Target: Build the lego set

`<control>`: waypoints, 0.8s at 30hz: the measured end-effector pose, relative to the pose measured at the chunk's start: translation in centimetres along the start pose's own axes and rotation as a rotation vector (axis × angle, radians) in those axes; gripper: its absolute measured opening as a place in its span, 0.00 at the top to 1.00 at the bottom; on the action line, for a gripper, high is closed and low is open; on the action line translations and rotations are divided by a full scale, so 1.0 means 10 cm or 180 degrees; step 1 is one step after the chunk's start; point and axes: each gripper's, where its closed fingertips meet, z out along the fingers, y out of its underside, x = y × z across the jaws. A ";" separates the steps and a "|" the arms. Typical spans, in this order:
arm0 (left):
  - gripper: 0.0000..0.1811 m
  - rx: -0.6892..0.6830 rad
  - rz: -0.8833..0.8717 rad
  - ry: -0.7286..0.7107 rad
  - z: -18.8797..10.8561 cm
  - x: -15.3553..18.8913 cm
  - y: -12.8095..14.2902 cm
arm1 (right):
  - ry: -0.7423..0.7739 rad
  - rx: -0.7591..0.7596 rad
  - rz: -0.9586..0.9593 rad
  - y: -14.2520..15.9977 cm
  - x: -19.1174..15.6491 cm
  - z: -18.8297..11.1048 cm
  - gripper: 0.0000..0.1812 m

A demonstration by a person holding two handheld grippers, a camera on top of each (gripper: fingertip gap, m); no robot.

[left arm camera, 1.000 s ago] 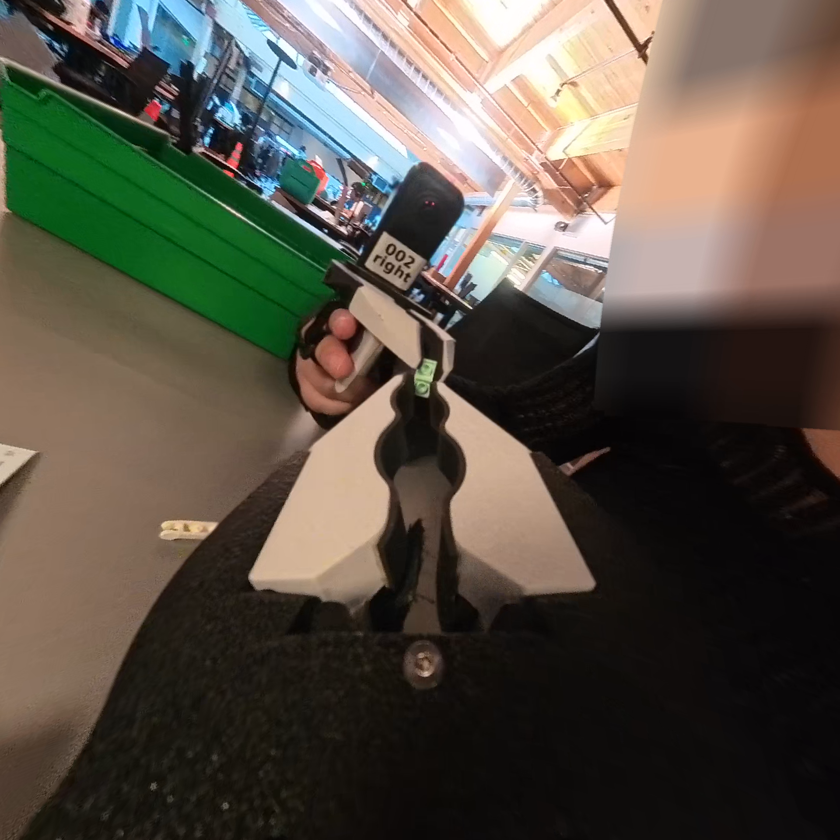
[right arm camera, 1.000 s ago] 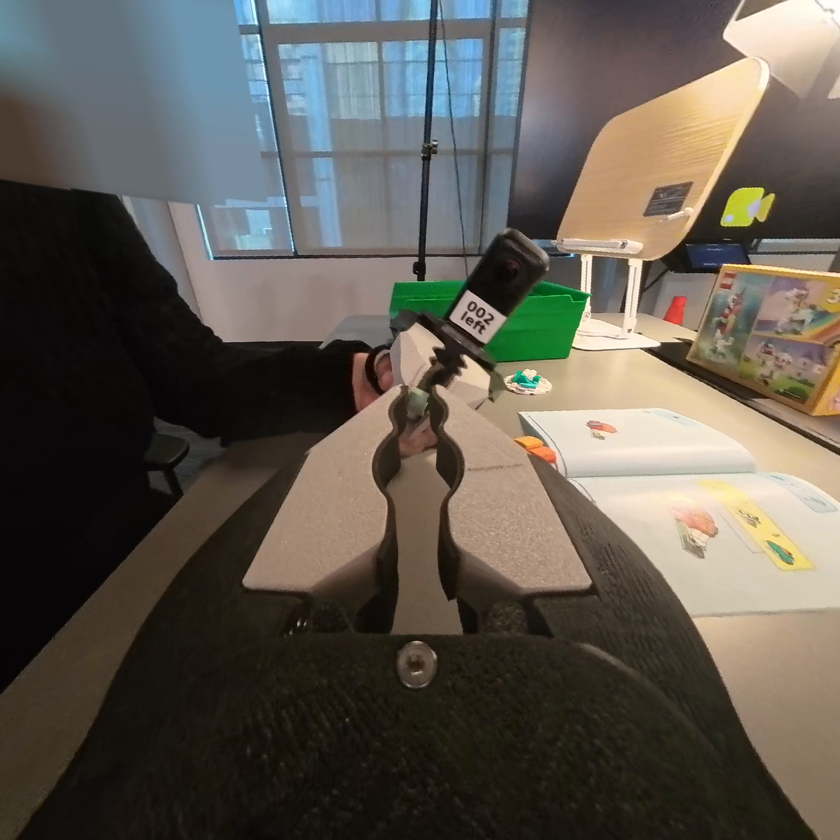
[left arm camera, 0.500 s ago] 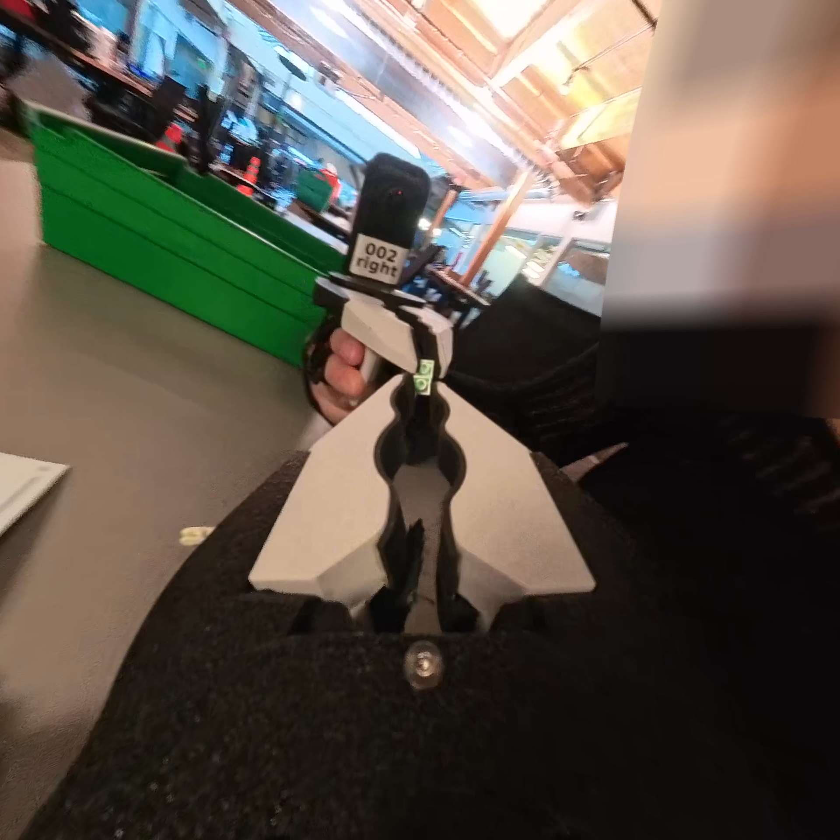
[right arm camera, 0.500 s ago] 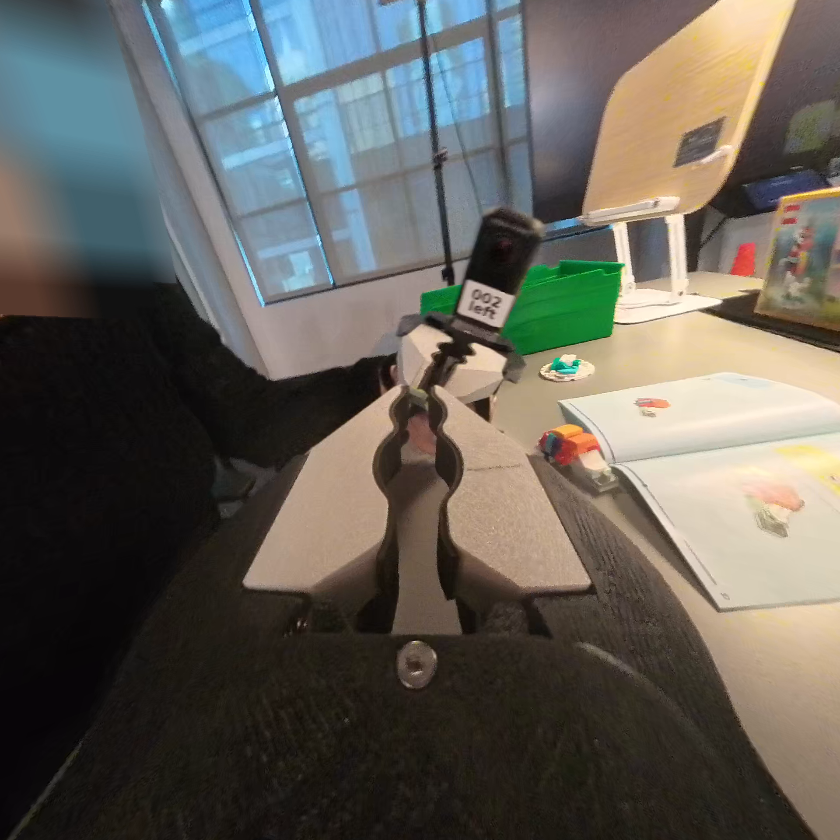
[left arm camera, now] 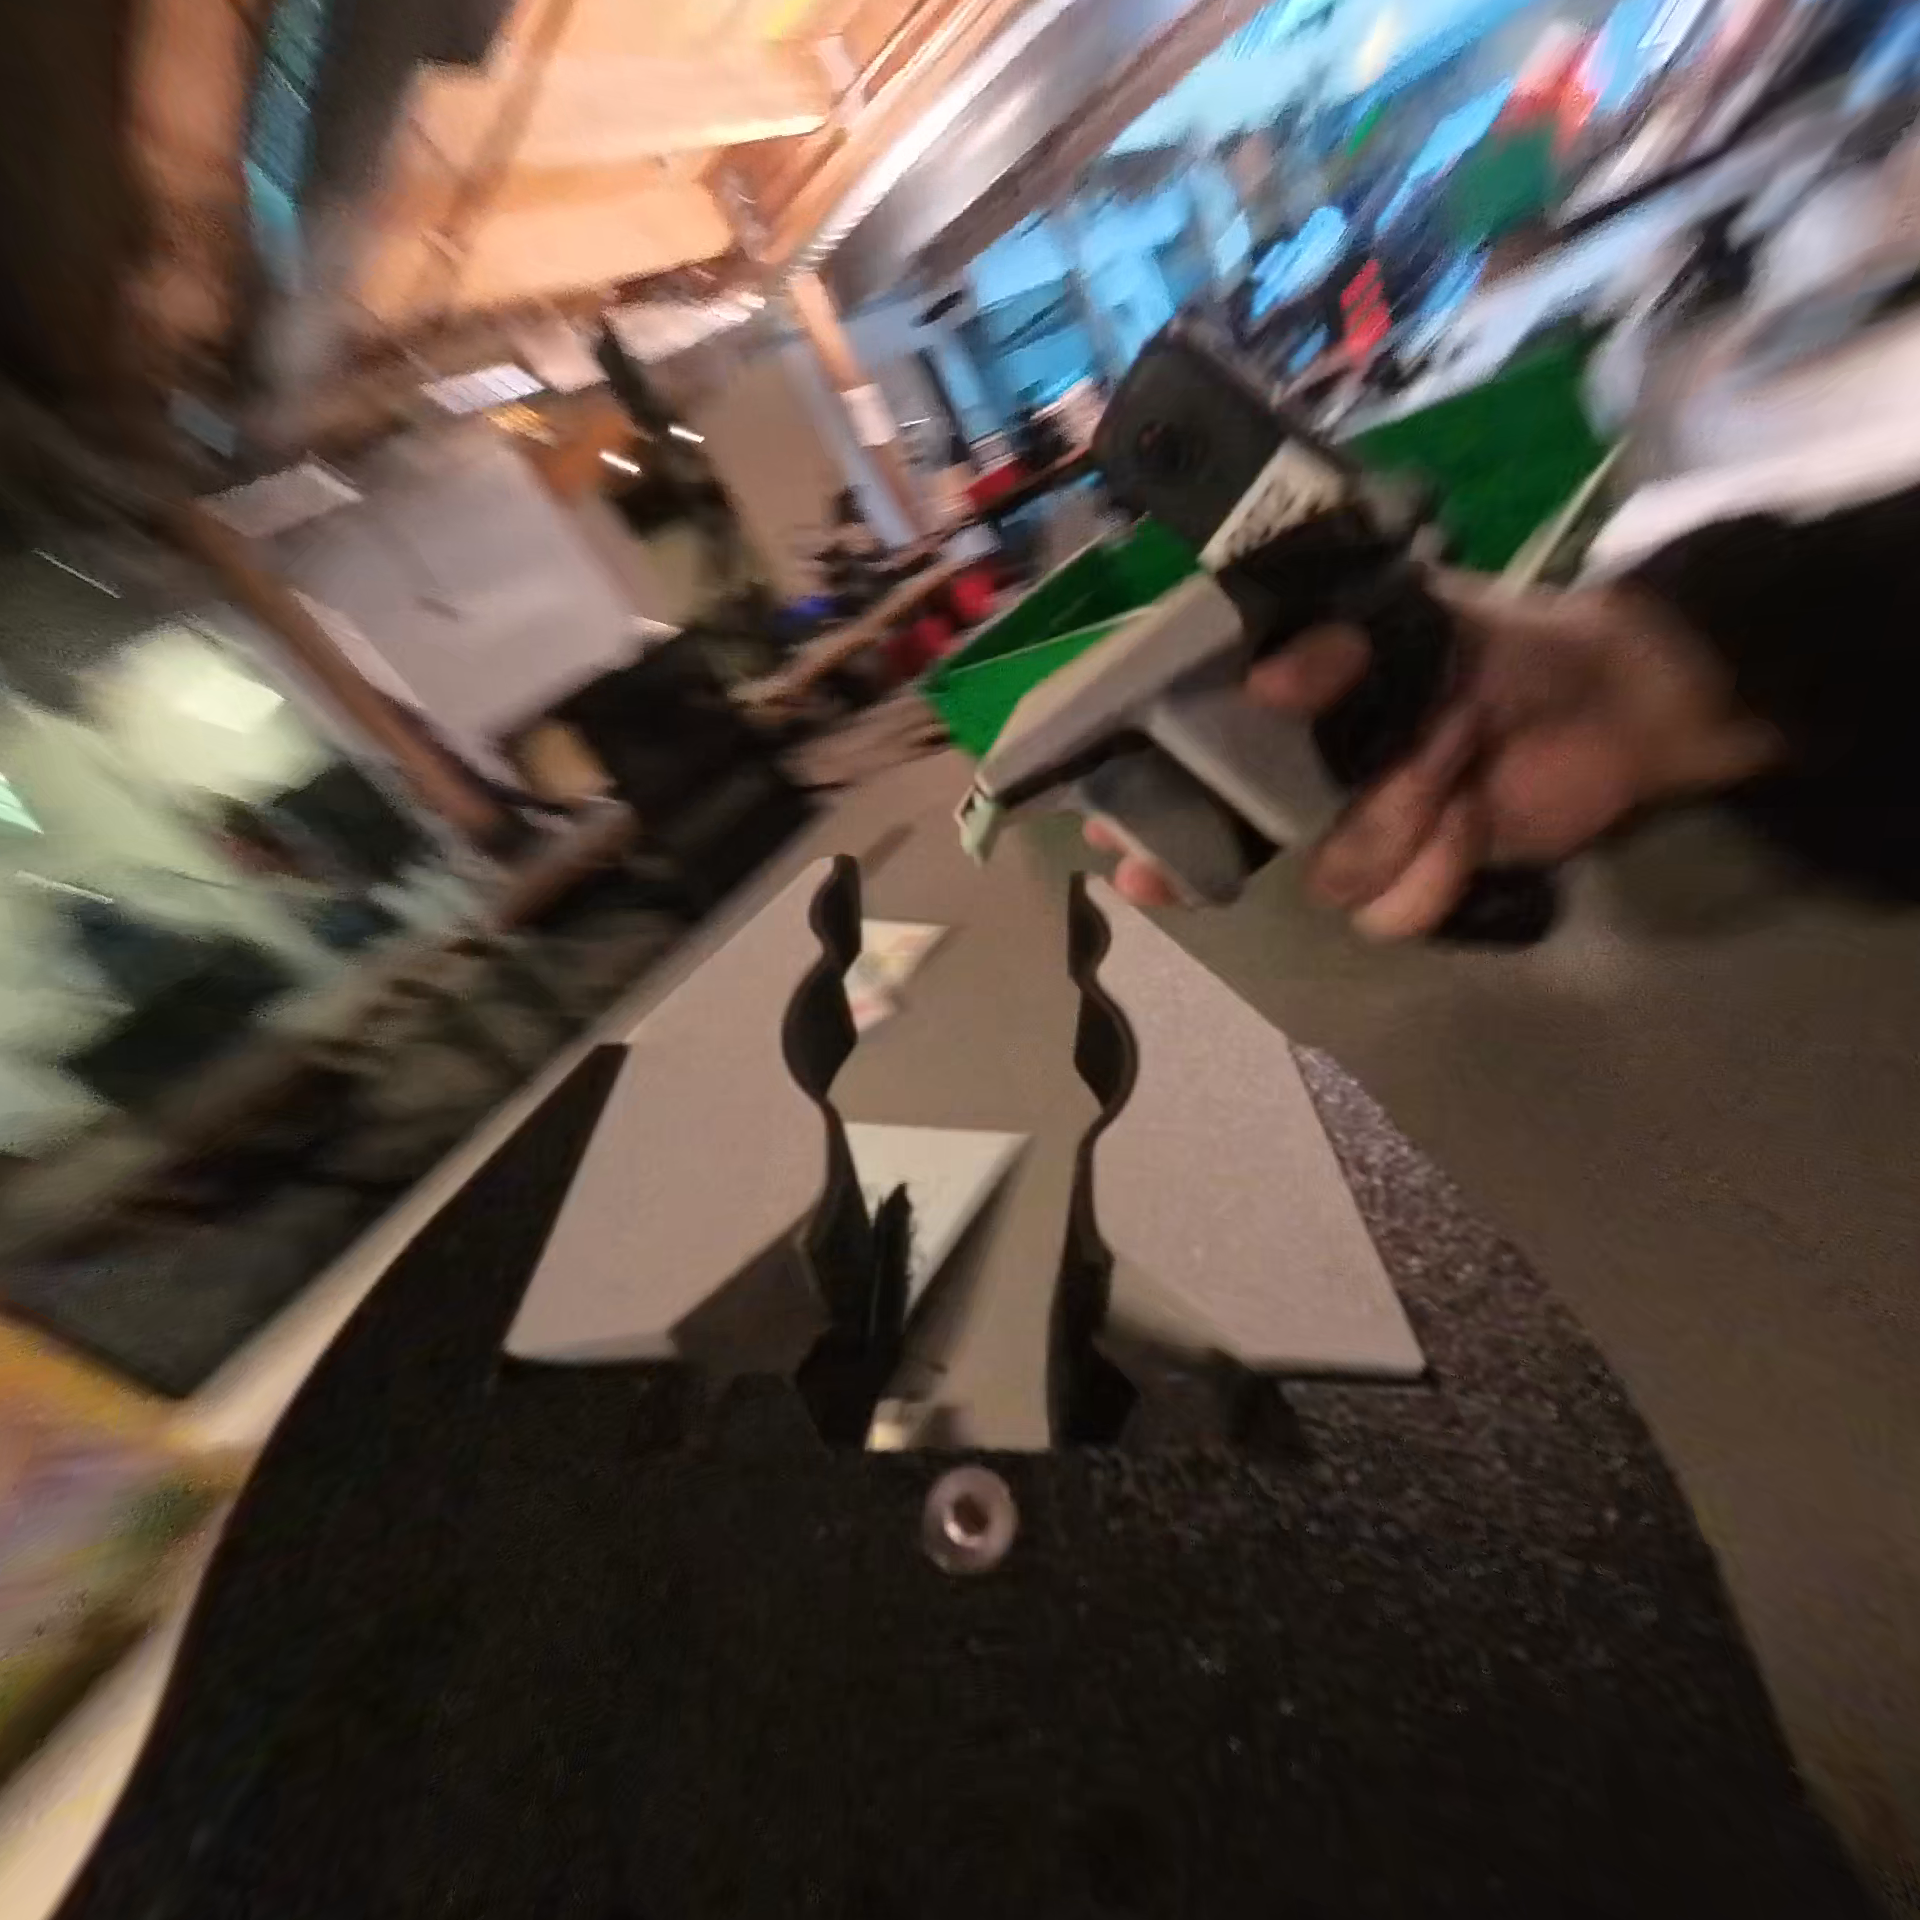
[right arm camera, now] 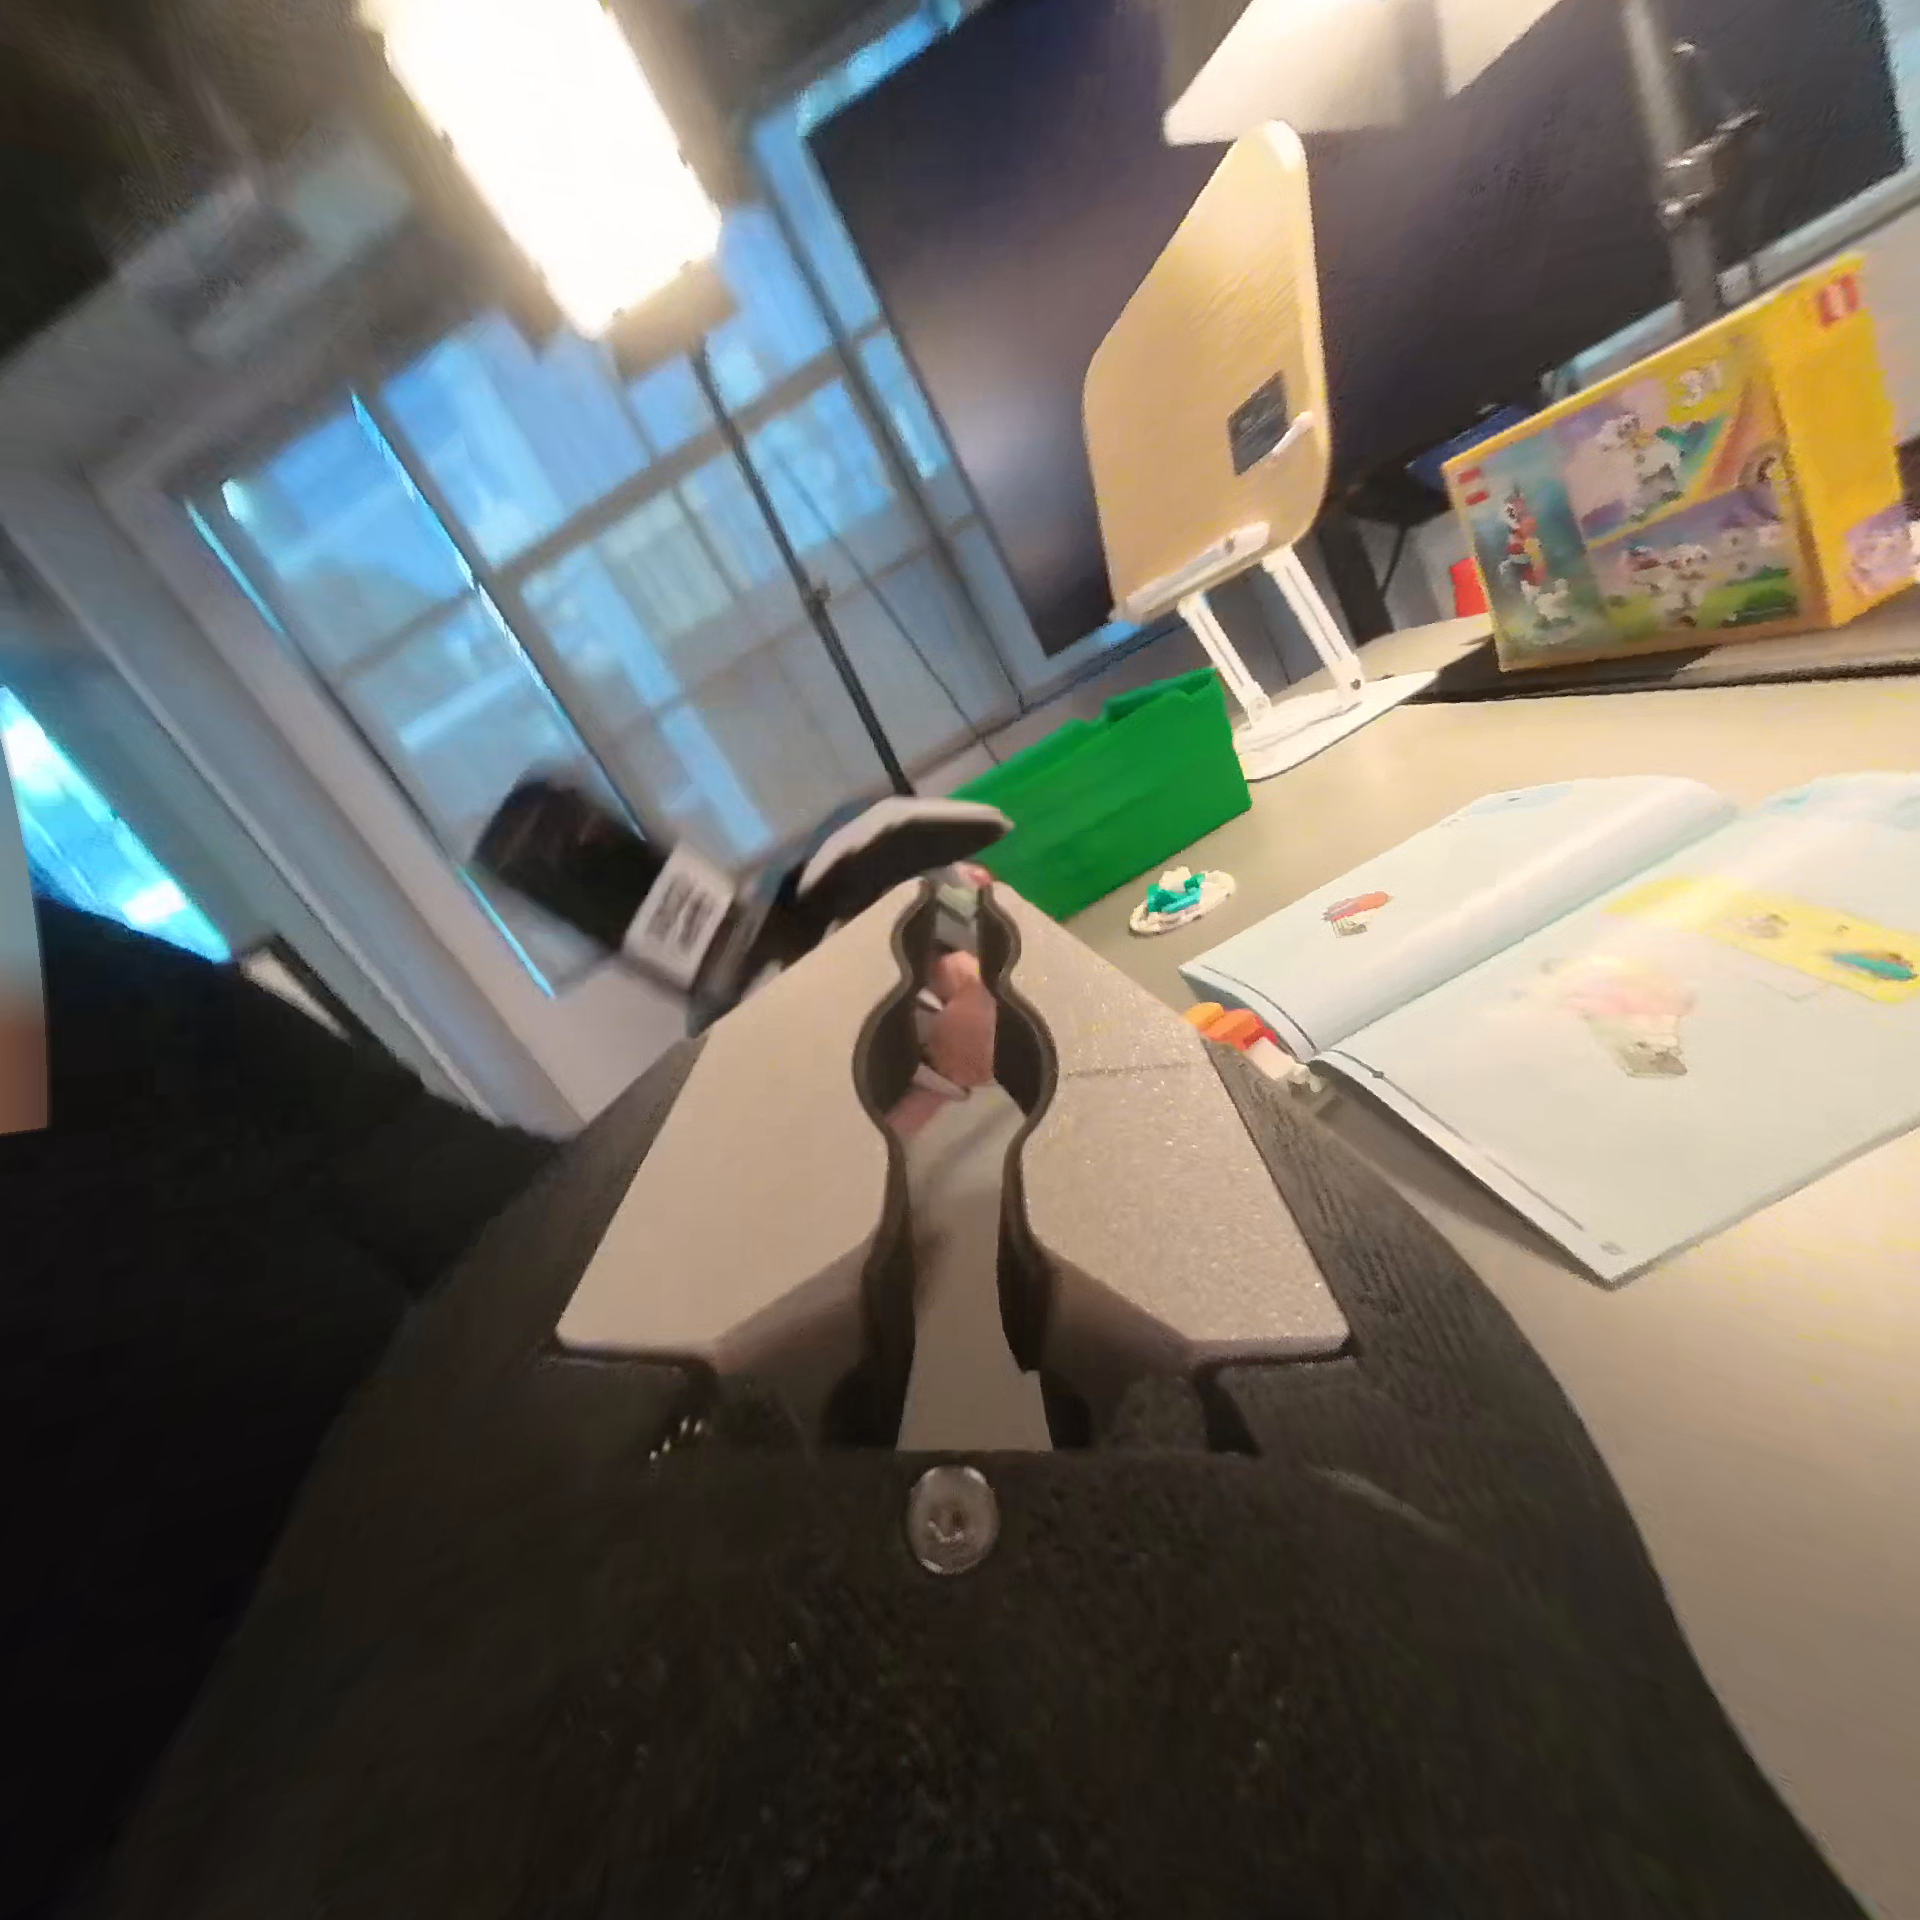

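My left gripper [left arm camera: 961,883] is open and empty above the grey table [left arm camera: 1610,1091]; this view is heavily blurred. My right gripper [right arm camera: 954,899] is shut on a small pale green lego piece [right arm camera: 961,883] held up in the air. In the left wrist view the right gripper [left arm camera: 982,816] sits just above and right of my open left fingertips, with the piece [left arm camera: 975,831] at its tip and a hand around its handle. In the right wrist view the left gripper [right arm camera: 899,840] is a blurred grey shape just beyond my right fingertips.
An open instruction booklet [right arm camera: 1558,1018] lies on the table at right, with a small orange build [right arm camera: 1231,1029] at its near corner. A white round piece with teal parts [right arm camera: 1179,899], a green bin [right arm camera: 1122,800], a wooden stand [right arm camera: 1216,416] and the yellow set box [right arm camera: 1662,488] stand farther back. My two grippers' fingertips are within a few centimetres of each other.
Both grippers were shut together on the small green piece. My left gripper has opened, let go and swung away fast. The right gripper keeps the piece.
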 end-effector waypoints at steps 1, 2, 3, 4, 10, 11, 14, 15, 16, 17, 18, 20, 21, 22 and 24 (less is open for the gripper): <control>0.79 -0.0069 0.0593 -0.0255 0.00 -0.01 0.00 | 0.0010 0.0140 0.0187 -0.05 0.03 0.00 0.97; 0.80 -0.0131 0.1124 -0.0453 0.00 0.00 0.00 | -0.0021 0.0279 0.0391 -0.09 0.04 0.00 0.97; 0.80 -0.0196 0.1604 -0.0628 0.01 0.01 -0.01 | -0.0049 0.0404 0.0612 -0.13 0.05 -0.01 0.97; 0.80 -0.0238 0.2023 -0.0804 0.02 0.00 -0.03 | -0.0098 0.0504 0.0828 -0.15 0.06 -0.01 0.97; 0.76 -0.0450 0.3272 -0.1156 0.08 -0.01 0.00 | -0.0311 0.0479 0.1709 -0.06 0.08 0.03 0.97; 0.77 -0.0463 0.3344 -0.1136 0.08 0.00 0.02 | -0.0296 0.0416 0.1771 -0.02 0.08 0.05 0.97; 0.81 -0.0486 0.3457 -0.1104 0.07 0.01 0.04 | -0.0275 0.0313 0.1912 0.04 0.08 0.07 0.97; 0.83 -0.0502 0.3473 -0.1103 0.07 0.01 0.04 | -0.0292 0.0297 0.1953 0.05 0.08 0.07 0.97; 0.83 -0.0511 0.3482 -0.1109 0.07 0.00 0.05 | -0.0309 0.0291 0.1991 0.05 0.07 0.08 0.97; 0.85 -0.0515 0.3480 -0.1110 0.07 0.00 0.05 | -0.0311 0.0288 0.2030 0.06 0.08 0.08 0.97; 0.88 -0.0508 0.3472 -0.1120 0.06 -0.01 0.04 | -0.0307 0.0284 0.2059 0.07 0.09 0.07 0.97; 0.92 -0.0512 0.3494 -0.1126 0.05 -0.02 0.05 | -0.0310 0.0291 0.2118 0.08 0.11 0.07 0.97; 0.94 -0.0495 0.3530 -0.1120 0.04 -0.01 0.04 | -0.0321 0.0304 0.2152 0.08 0.12 0.06 0.97; 0.95 -0.0478 0.3544 -0.1118 0.04 -0.01 0.04 | -0.0326 0.0308 0.2173 0.08 0.12 0.06 0.97; 0.96 -0.0498 0.3524 -0.1063 0.03 0.00 0.06 | -0.0284 0.0284 0.2168 0.09 0.14 0.06 0.97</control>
